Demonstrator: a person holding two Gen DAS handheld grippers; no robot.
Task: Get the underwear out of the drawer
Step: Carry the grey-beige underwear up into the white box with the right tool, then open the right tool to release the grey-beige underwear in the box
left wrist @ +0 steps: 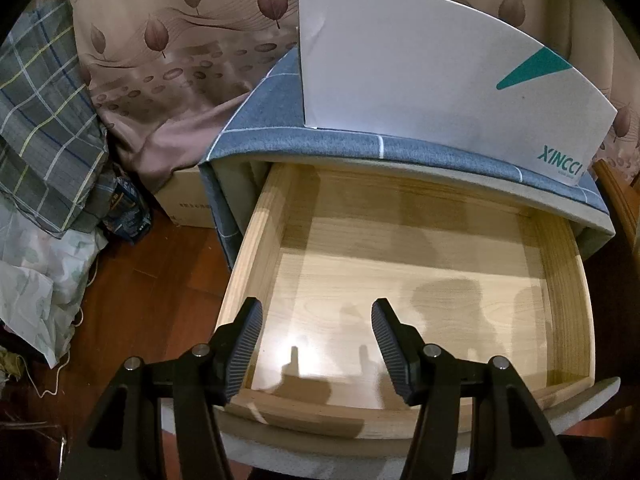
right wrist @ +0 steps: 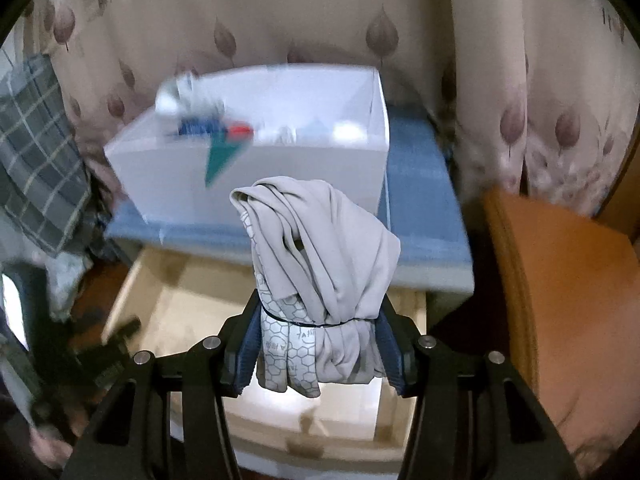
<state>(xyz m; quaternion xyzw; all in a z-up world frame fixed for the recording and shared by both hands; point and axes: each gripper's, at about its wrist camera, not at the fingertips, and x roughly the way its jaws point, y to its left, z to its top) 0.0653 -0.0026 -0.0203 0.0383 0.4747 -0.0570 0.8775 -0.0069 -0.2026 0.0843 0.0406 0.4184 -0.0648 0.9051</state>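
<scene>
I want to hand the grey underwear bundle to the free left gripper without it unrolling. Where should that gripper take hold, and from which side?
Probably at the loose upper folds of the underwear bundle, coming from above. The right gripper already clamps the banded waist, so only the top stands free. The left gripper is open over the drawer.
</scene>
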